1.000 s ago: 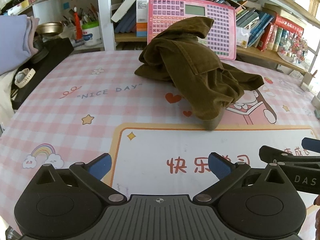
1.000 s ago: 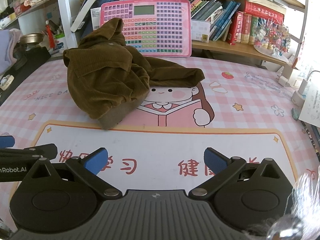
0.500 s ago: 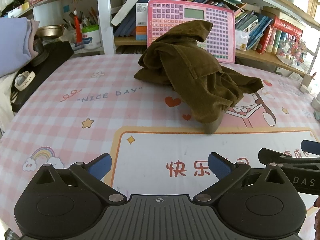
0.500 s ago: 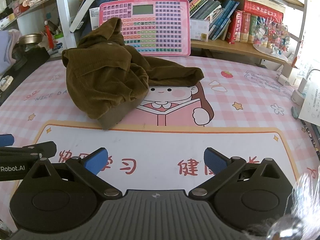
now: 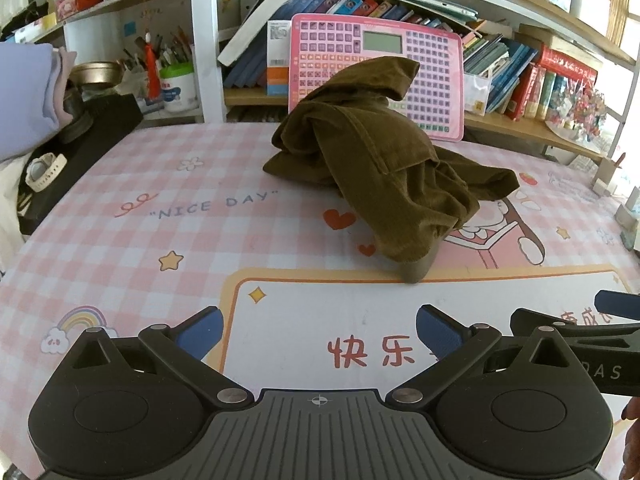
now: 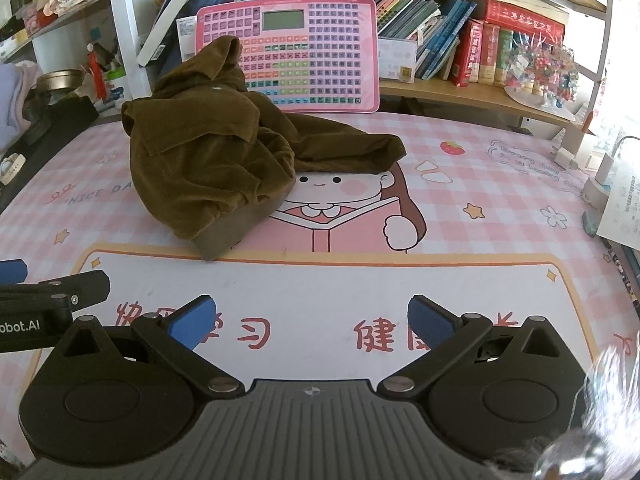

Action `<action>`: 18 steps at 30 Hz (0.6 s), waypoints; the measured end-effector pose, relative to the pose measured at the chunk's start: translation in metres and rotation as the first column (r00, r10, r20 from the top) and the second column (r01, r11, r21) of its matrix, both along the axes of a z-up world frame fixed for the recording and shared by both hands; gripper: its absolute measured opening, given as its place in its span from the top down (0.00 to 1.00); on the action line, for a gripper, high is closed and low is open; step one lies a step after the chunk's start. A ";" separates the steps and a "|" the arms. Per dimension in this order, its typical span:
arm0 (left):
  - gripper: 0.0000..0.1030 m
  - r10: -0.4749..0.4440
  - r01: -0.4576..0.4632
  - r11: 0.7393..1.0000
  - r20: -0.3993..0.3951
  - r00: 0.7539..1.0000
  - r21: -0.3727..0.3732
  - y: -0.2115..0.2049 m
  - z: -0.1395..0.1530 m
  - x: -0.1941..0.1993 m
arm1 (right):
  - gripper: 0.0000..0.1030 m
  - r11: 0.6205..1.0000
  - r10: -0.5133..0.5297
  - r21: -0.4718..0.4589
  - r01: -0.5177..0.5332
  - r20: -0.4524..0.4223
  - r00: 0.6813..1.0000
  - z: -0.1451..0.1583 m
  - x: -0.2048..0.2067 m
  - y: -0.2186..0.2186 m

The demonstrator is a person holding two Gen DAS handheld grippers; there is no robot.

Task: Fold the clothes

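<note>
Little has changed over the last second: both the left gripper (image 5: 318, 332) and right gripper (image 6: 310, 320) still hover short of the crumpled brown garment (image 5: 384, 172), jaws open and empty, so folding has not begun.

Ahead of the jaws, a desk (image 6: 500, 184) under a pink checked cartoon mat meets white shelves (image 5: 208, 40) crammed with books (image 6: 476, 52), daylight entering from the right.

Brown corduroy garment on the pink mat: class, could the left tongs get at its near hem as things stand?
Probably yes. The left tongs are open and empty, and only bare mat lies between them and the brown corduroy garment; the right tongs sit off to the side.
</note>
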State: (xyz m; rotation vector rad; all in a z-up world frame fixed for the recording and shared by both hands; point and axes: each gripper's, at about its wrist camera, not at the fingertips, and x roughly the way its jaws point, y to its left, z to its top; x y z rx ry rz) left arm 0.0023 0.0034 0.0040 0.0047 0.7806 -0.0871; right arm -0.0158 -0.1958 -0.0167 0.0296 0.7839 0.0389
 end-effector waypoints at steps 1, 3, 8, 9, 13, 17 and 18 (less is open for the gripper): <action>0.00 0.000 0.000 1.000 -0.001 1.000 0.001 0.000 0.000 0.000 | 0.00 1.000 0.000 0.000 0.000 -0.002 1.000 0.000 0.001 0.000; 0.00 -0.001 0.001 1.000 -0.004 1.000 0.002 0.001 0.000 0.002 | 0.00 1.000 -0.001 0.000 0.001 -0.006 1.000 -0.001 0.002 0.000; 0.00 -0.005 0.006 1.000 -0.017 1.000 0.007 0.002 -0.003 0.005 | 0.00 1.000 -0.002 -0.002 0.002 -0.016 1.000 -0.003 0.005 0.002; 0.00 -0.006 0.006 1.000 -0.019 1.000 0.009 0.002 -0.003 0.006 | 0.00 1.000 -0.003 -0.003 0.003 -0.020 1.000 -0.004 0.006 0.002; 0.00 -0.014 0.014 1.000 -0.030 0.999 0.005 0.003 -0.005 0.009 | 0.00 1.000 -0.013 -0.003 0.012 -0.031 0.999 -0.006 0.009 0.002; 0.00 -0.030 0.029 1.000 -0.043 0.999 -0.009 0.003 -0.007 0.014 | 0.00 1.000 -0.017 0.000 0.017 -0.038 0.999 -0.007 0.012 0.004; 0.00 -0.035 0.034 0.999 -0.046 0.998 -0.012 0.003 -0.008 0.015 | 0.00 1.000 -0.019 0.001 0.019 -0.040 0.999 -0.008 0.013 0.004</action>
